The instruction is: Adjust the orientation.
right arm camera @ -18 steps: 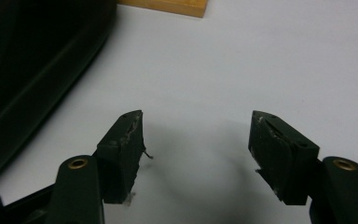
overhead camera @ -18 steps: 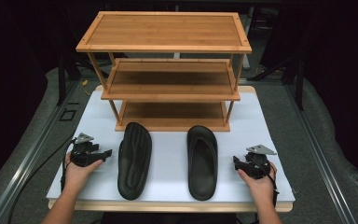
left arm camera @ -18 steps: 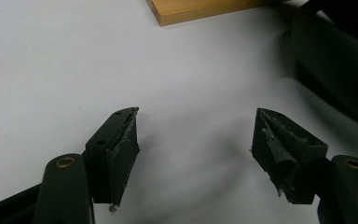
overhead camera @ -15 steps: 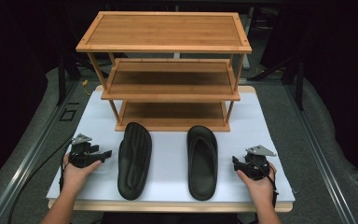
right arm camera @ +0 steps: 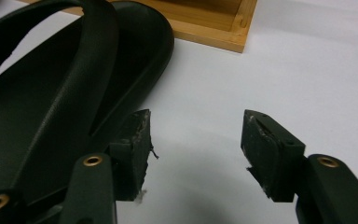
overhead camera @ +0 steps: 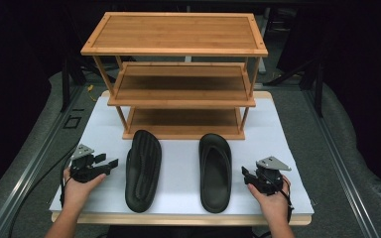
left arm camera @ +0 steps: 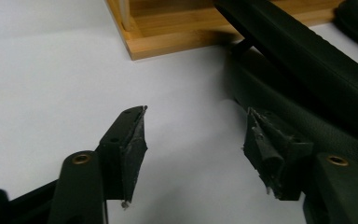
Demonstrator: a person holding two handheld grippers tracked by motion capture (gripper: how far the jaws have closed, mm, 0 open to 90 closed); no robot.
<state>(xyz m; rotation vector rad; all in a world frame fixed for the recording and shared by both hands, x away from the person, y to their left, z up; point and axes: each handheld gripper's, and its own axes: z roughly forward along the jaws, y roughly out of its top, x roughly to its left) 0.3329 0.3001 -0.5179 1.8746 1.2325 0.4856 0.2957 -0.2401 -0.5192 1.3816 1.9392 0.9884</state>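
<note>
Two black sandals lie near a bamboo rack (overhead camera: pixel 178 94): left sandal (overhead camera: pixel 143 169) sole-up, right sandal (overhead camera: pixel 215 171) upright; left gripper (overhead camera: pixel 110 164) and right gripper (overhead camera: pixel 246 174) both released, empty.

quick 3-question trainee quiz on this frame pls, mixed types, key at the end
1. True or false: the left slipper lies sole up, while the right slipper lies footbed up.
2. Multiple choice: what is between the pads of the left gripper? A) a slipper strap B) nothing C) a shelf post
3. Fill in: the bamboo rack behind the slippers has ___ shelves.

Key: 1 true. 2 B; its jaws stand open over the white table top, beside the left slipper. The right gripper is open too, holding nothing. 3 three.
</note>
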